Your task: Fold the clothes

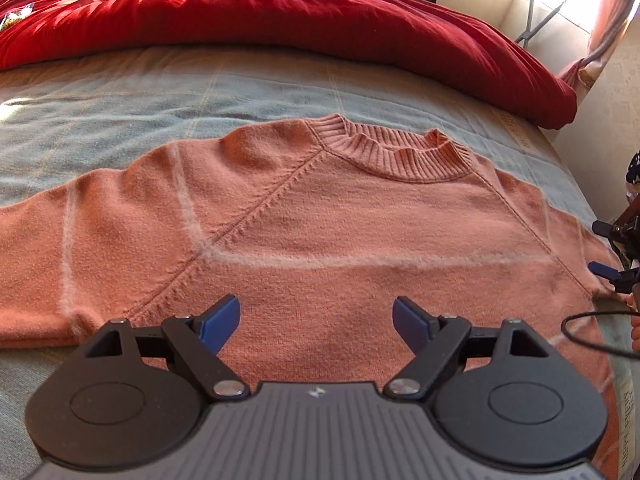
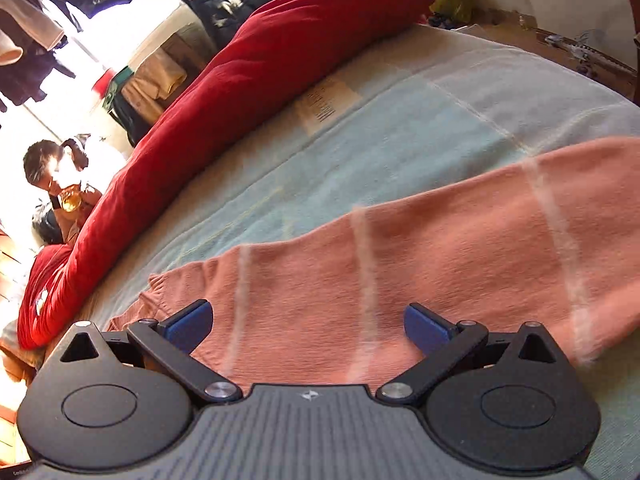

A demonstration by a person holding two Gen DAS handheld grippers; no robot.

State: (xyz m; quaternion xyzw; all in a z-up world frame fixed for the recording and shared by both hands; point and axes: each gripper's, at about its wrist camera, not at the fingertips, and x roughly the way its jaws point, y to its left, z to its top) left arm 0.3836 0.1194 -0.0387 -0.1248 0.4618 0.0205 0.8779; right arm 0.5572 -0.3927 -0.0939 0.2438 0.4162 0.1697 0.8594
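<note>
A salmon-pink knit sweater with thin white stripes lies flat on the bed, ribbed collar away from me. My left gripper is open and empty, hovering over the sweater's chest. My right gripper is open and empty above one sleeve, near its ribbed cuff. The right gripper also shows at the right edge of the left wrist view, beside the sweater's right side.
The bed has a pale blue checked blanket. A thick red duvet is bunched along the far side and also shows in the right wrist view. A black cable loops at the right. Hanging clothes and a seated person are beyond the bed.
</note>
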